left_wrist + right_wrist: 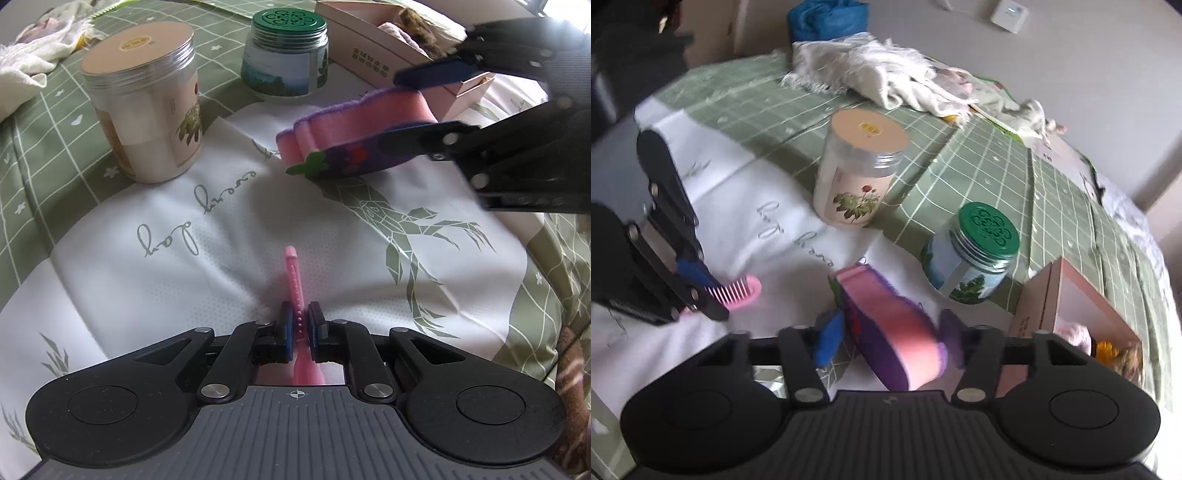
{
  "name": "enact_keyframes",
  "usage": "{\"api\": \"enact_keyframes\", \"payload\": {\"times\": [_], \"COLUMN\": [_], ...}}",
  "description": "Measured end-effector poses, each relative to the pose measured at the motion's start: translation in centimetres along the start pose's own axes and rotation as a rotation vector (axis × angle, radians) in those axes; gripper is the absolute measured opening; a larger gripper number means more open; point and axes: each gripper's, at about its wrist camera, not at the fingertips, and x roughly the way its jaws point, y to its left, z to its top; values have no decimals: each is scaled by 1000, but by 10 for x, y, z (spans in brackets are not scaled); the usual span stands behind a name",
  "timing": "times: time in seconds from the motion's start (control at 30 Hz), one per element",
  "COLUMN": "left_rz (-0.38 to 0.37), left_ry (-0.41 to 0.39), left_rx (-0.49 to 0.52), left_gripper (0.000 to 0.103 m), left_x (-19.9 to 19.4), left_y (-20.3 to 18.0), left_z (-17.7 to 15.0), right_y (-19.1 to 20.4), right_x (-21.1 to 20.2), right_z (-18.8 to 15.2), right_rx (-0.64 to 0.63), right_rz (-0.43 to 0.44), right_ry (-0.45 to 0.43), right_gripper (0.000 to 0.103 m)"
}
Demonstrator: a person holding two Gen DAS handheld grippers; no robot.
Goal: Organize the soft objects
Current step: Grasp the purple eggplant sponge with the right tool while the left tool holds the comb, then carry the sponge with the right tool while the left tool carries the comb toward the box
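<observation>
Sponge taken by right gripper; pink box lies just beyond it.

The sponge [351, 136] is clamped between the right gripper [886, 332] fingers, partly closed on it, its long axis running along them, raised off the white cloth [147, 258]. The pink box [1071, 306] is set just beside the sponge, on the right gripper's side. The left gripper [300, 328], farther from the box, is clenched on a pink comb [293, 280].

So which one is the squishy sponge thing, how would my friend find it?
Start at the white patch of the bedspread with grey writing, in front of the green-lidded jar. The pink foam sponge with purple felt faces sits between the right hand-held gripper pads. Unlike the hard jars, it is flat with a green leaf tab.
</observation>
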Motion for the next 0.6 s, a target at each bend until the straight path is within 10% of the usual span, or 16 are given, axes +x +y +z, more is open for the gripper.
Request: {"api": "enact_keyframes", "payload": {"times": [0.2,0.6], "left_rz": [1,4], "left_ry": [1,-20], "left_rx": [0,-14], "left_gripper": [13,13], "left_x": [1,-2], "left_y": [0,0], "left_z": [1,-3], "right_y": [-4,13], "right_x": [-3,-10], "right_z": [-6,-13], "right_rx": [87,15], "right_rz": [121,48], "right_ry": [84,97], "right_gripper": [39,35]}}
